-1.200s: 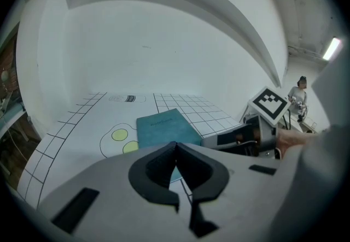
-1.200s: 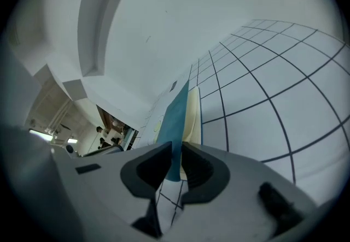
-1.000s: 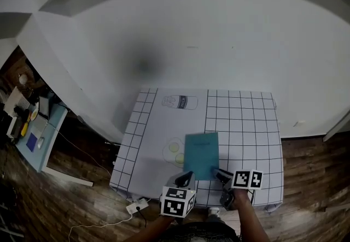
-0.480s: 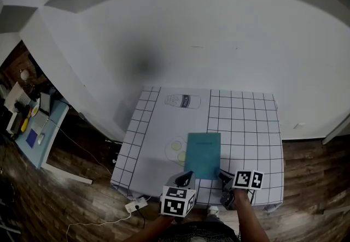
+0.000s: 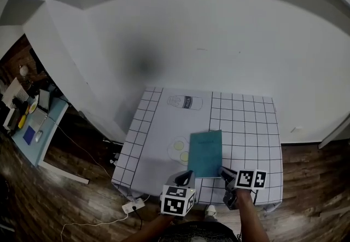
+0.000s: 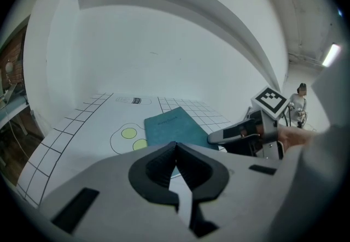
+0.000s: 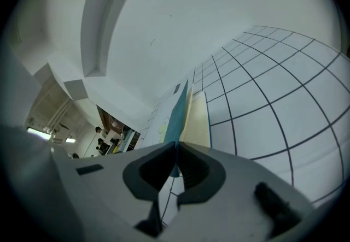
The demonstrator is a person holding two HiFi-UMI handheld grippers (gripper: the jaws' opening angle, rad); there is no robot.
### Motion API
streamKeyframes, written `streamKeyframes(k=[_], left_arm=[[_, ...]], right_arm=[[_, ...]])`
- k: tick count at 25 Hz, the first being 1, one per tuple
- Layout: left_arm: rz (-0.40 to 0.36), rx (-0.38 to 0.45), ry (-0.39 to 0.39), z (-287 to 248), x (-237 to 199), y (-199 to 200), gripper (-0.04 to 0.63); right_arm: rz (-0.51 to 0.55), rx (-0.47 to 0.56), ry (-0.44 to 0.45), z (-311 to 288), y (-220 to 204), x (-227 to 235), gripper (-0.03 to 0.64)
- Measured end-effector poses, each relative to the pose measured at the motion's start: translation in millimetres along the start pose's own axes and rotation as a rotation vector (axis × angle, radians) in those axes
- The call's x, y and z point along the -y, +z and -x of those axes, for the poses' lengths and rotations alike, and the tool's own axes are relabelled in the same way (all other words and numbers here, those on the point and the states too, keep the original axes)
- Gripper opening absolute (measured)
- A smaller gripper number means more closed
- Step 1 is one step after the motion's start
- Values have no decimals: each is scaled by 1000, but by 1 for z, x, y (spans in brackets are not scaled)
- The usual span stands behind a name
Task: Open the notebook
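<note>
At the near edge of the worktop, the teal notebook lies with its long side running away from the person. The right tool meets it at its near right corner. In the right gripper view that tool's jaws are closing with the edge of the teal cover between the pads. The cover is raised off the cream pages below it, so the book stands slightly ajar along that side.

The left tool sits just beside the notebook's near left corner. Its jaws are pressed together with nothing between them, and the notebook lies just beyond their tips. From there the right tool shows at the book's right edge, low over the worktop.

The worktop is covered by a white sheet ruled in black squares. It carries a plain panel with a printed can outline at the far end and a drawn circle holding yellow-green spots — the notebook's left edge overlaps that circle.

Behind the worktop rises a bare white wall. The floor is dark wood, and a white power strip with its cable lies on it near the worktop's left corner. A pale blue side table with small items stands well apart at the left.
</note>
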State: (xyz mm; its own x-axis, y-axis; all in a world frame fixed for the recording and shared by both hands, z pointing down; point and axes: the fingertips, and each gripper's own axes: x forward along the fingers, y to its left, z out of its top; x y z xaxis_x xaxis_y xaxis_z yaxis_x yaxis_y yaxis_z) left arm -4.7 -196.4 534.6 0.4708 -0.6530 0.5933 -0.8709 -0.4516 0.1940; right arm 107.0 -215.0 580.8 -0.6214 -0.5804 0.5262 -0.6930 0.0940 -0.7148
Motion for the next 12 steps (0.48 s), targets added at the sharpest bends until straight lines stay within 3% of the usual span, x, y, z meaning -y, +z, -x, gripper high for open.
streamKeyframes(k=[12], left_arm=[[29, 42, -22, 16, -18, 0, 11]], right_arm=[[101, 57, -5, 4, 14, -56, 25]])
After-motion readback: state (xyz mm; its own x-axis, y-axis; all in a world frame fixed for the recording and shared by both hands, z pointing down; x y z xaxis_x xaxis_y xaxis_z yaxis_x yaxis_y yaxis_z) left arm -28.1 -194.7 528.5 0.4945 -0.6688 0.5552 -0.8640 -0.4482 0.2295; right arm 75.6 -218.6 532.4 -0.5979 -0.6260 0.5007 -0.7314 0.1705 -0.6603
